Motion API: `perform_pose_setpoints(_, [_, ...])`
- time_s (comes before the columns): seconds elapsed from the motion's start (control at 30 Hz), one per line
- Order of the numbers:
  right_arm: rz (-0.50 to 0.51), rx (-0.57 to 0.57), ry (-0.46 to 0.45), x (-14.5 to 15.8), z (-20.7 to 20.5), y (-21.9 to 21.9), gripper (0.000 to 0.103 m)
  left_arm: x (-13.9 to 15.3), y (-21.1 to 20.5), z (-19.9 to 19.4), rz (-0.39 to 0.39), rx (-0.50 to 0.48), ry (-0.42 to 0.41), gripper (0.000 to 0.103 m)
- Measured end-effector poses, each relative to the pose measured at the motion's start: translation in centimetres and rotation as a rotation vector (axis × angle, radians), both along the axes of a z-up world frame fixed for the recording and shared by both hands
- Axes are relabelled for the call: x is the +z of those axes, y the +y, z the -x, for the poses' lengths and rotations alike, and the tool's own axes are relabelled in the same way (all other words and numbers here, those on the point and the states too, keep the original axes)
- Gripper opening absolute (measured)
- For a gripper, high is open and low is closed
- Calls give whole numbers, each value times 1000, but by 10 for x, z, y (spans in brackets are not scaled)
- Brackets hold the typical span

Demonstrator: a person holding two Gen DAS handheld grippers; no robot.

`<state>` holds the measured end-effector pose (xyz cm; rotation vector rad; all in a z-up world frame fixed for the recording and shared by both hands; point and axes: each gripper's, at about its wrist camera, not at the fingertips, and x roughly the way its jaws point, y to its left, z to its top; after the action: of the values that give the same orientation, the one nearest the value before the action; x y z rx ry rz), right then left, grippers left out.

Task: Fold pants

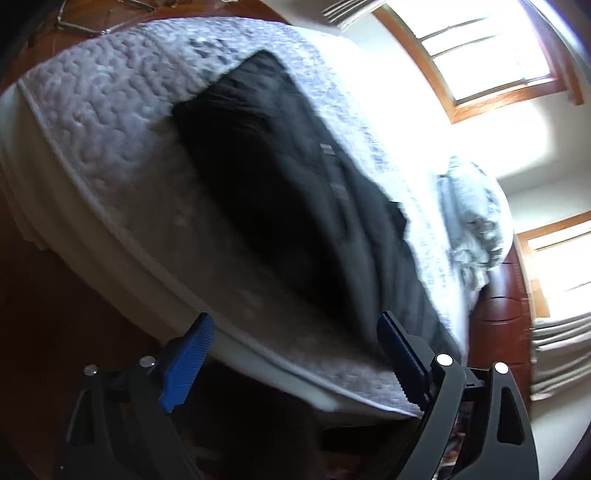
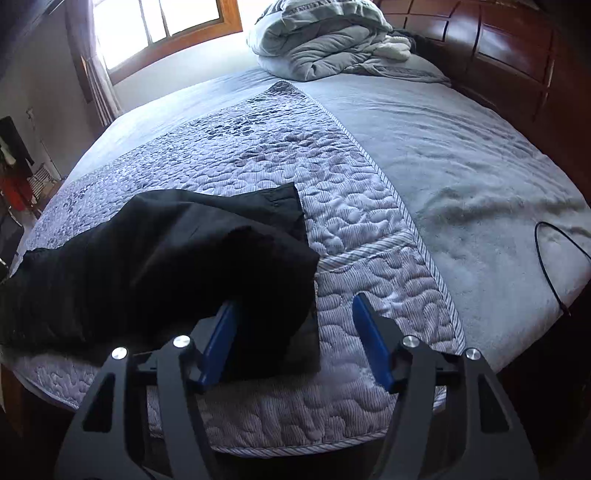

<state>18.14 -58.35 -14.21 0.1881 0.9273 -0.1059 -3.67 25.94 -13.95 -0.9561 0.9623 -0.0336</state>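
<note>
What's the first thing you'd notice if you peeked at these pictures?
The black pants lying on the patterned quilt near the bed's front edge stand out most, dark against the pale bed. The right gripper has its blue fingers spread, with a fold of the pants between them, and the left gripper is open too, at the bed's edge. A heaped grey comforter sits at the far end by the bright window.

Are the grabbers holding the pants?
No. Both the left gripper and right gripper are open; the pants lie on the bed, unpinched.
</note>
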Motion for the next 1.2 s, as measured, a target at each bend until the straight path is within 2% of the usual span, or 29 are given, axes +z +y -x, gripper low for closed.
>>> perform_pose_setpoints(0.1, [-31, -32, 2, -2, 10, -2, 64, 9, -10, -17, -54, 23, -18, 91])
perform_pose_setpoints(0.2, [-55, -61, -1, -2, 22, -4, 64, 14, -7, -37, -112, 103, -25, 87])
perform_pose_setpoints(0.23, [-59, -69, -2, -2, 26, -5, 64, 15, -5, -41, -120, 122, -35, 79])
perform_pose_setpoints(0.27, [-67, -78, -5, -1, 30, -5, 64, 16, -3, -49, -139, 131, -29, 64])
perform_pose_setpoints(0.37, [-85, -96, -9, 1, 39, -5, 64, 13, -9, -73, -197, 101, 24, 28])
perform_pose_setpoints(0.43, [-92, -97, -19, 3, 44, -2, 64, 13, -15, -87, -232, 88, 29, 14])
perform_pose_setpoints(0.53, [-94, -86, -24, 6, 46, 4, 64, 27, -20, -106, -249, 95, -19, 9])
perform_pose_setpoints(0.63, [-98, -71, -31, 7, 43, 12, 64, 57, -24, -134, -245, 87, -89, 8])
perform_pose_setpoints(0.7, [-120, -67, -36, 7, 40, 17, 64, 87, -31, -145, -287, 78, -182, 7])
perform_pose_setpoints(0.77, [-119, -57, -29, 6, 39, 23, 64, 122, -45, -147, -352, 44, -314, 8])
perform_pose_setpoints(0.83, [-103, -43, -25, 6, 41, 28, 64, 127, -52, -143, -390, 29, -341, 8])
perform_pose_setpoints(0.9, [-96, -42, -22, 4, 44, 30, 64, 107, -52, -133, -451, 21, -274, 8])
perform_pose_setpoints(0.93, [-106, -51, -19, 3, 46, 28, 65, 85, -46, -126, -467, 30, -203, 8])
perform_pose_setpoints(1.03, [-154, -111, -5, 1, 52, 16, 71, 28, -22, -108, -461, 74, -37, 9])
perform_pose_setpoints(1.13, [-250, -180, -27, 7, 66, 1, 72, -9, -6, -93, -375, 108, 5, 10])
perform_pose_setpoints(1.17, [-290, -194, -37, 10, 71, -3, 72, -14, -7, -92, -362, 119, 4, 11])
perform_pose_setpoints(1.2, [-342, -201, -50, 13, 77, -5, 75, -15, -11, -93, -385, 117, 1, 11])
